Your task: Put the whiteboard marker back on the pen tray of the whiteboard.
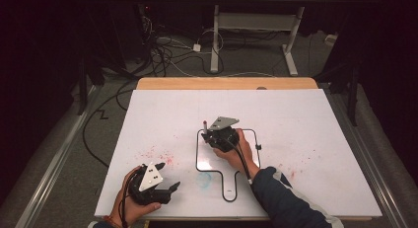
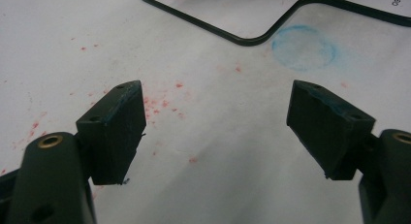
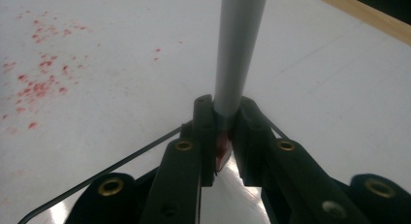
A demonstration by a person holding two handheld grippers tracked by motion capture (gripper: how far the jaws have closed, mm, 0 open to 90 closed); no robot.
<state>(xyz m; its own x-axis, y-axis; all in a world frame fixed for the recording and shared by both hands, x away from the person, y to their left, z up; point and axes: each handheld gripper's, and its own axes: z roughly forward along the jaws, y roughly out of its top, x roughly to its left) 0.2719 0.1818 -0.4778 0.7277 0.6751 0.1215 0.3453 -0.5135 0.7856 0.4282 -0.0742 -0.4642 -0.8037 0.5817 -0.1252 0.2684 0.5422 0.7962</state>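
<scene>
Writing at whiteboard (image 2: 339,6) edge too small to read.

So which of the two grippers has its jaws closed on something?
The right gripper, over the small black-rimmed board: its jaws clamp a grey marker. The left gripper is open and empty.
</scene>
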